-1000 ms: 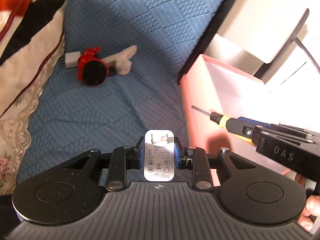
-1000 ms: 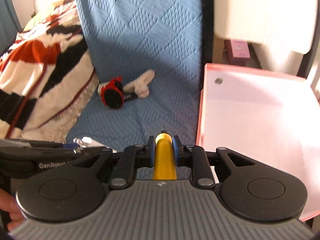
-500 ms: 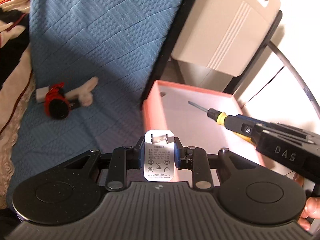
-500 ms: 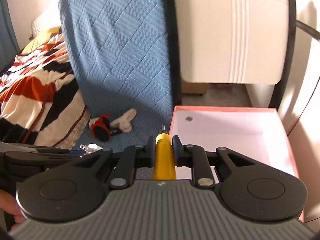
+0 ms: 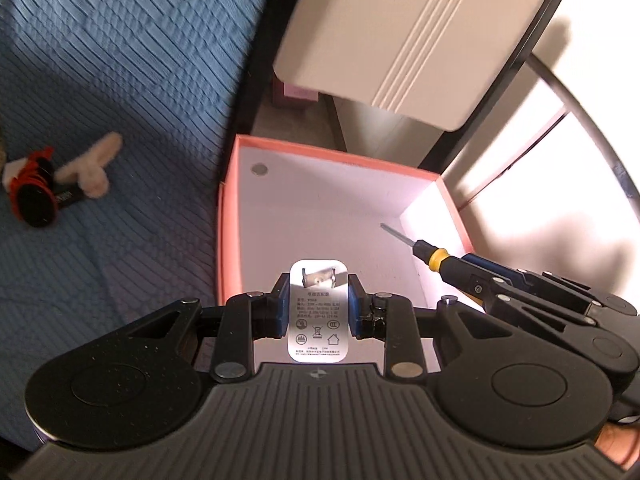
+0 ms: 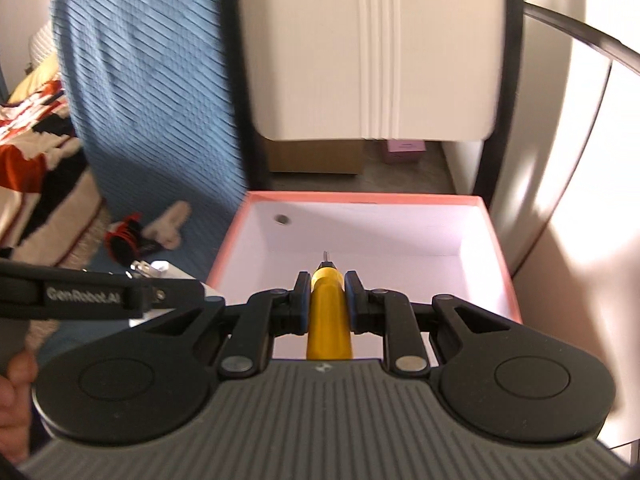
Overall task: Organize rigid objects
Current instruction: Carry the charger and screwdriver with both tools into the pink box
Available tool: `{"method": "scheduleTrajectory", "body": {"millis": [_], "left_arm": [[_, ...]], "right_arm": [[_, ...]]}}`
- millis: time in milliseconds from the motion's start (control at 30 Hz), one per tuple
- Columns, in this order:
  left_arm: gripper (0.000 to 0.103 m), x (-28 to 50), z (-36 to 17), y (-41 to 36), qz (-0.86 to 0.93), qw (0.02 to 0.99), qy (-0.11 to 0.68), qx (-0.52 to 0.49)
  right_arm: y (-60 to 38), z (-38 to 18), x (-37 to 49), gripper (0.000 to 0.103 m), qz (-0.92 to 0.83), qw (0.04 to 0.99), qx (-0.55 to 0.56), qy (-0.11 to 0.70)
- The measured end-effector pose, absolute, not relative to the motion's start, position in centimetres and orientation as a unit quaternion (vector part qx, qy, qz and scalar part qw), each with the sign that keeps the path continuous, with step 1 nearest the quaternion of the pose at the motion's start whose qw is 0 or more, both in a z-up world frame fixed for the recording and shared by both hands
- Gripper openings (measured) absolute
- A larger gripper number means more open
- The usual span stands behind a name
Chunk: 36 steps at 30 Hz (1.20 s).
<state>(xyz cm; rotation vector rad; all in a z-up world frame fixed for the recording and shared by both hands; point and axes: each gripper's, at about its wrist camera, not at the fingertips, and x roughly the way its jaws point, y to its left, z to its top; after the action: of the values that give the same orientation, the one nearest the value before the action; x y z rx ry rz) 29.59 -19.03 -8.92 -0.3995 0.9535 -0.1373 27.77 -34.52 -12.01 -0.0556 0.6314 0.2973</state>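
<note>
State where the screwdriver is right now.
The screwdriver is clamped in the right hand-held gripper, held over the open pink box; the left view shows its tip near the box's right wall.

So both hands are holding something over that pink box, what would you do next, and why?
Probably lower both and let go. The left gripper is shut on the white charger, the right gripper on the yellow screwdriver, and both hang above the open pink box, whose white inside looks bare. I would lower first, since dropping from this height might make them bounce.
</note>
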Motion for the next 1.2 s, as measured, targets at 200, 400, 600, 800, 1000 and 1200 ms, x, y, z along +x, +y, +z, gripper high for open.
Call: {"method": "scheduleTrajectory", "body": {"millis": [200,400,600,800,1000,1200], "left_arm": [[0.032,32.0,-12.1,-21.4,-0.066,0.856,0.473,-0.199],[0.032,33.5,-15.0,-23.2,-0.071,0.849,0.488,-0.19],[0.032,33.9,-16.8,-23.8,-0.069,0.841,0.506,-0.179],[0.033,33.5,-16.1,-23.6,-0.066,0.844,0.499,-0.184],[0.034,32.3,-14.2,-23.0,-0.057,0.855,0.484,-0.177],[0.034,30.0,-10.6,-22.0,-0.055,0.874,0.449,-0.177]], "right_arm": [[-36.5,-15.0,29.1,0.021,0.137,0.937,-0.031,0.319],[-36.7,-17.9,29.5,0.021,0.137,0.935,-0.064,0.321],[-37.2,-20.8,29.7,0.022,0.138,0.923,-0.062,0.355],[-37.6,-21.6,29.3,0.023,0.126,0.92,-0.052,0.368],[-37.5,-20.1,28.5,0.026,0.125,0.922,-0.048,0.363],[-36.7,-17.1,26.9,0.027,0.136,0.929,-0.039,0.341]]}}
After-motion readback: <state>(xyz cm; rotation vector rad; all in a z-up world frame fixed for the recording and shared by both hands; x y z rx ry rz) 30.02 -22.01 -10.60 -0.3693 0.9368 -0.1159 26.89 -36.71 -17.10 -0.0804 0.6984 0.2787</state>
